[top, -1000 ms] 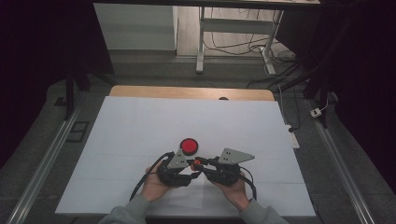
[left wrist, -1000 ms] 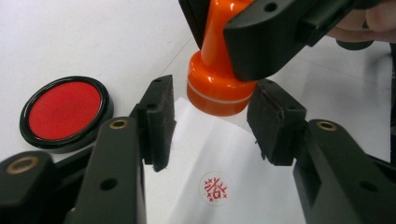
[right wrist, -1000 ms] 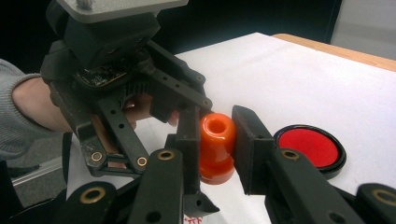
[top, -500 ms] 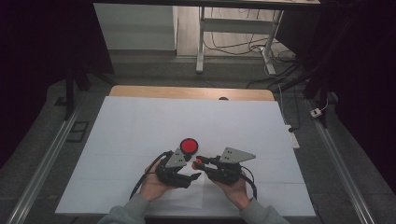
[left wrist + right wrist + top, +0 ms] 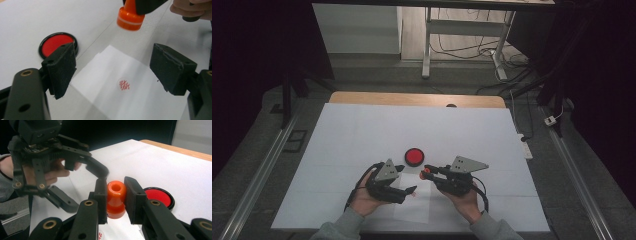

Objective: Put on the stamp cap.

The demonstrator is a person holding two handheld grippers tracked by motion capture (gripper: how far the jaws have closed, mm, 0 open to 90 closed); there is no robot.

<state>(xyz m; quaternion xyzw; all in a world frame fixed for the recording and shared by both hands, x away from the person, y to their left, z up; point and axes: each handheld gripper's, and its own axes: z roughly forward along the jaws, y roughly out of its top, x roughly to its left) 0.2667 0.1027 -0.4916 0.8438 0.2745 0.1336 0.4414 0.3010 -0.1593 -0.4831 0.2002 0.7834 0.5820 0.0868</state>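
Note:
My right gripper (image 5: pixel 115 187) is shut on an orange stamp (image 5: pixel 115 198), which it holds a little above the table; the high view shows that stamp (image 5: pixel 425 173) at the gripper's tip. My left gripper (image 5: pixel 112 65) is open with nothing between its jaws, which have just been opening. It hovers over a white sheet of paper (image 5: pixel 140 95) that bears a round red stamp mark (image 5: pixel 124 84). In the high view the left gripper (image 5: pixel 409 190) sits left of the right one, a short gap apart. A round red ink pad (image 5: pixel 414 156) lies just beyond both.
A large white mat (image 5: pixel 362 130) covers the table, with a wooden edge (image 5: pixel 412 98) at the far side. Metal rails (image 5: pixel 262 170) run along the left and right. Table legs and cables (image 5: pixel 462 45) stand on the floor beyond.
My left gripper has drawn back from the stamp toward the near left and its jaws have spread. The right gripper with the stamp has stayed put.

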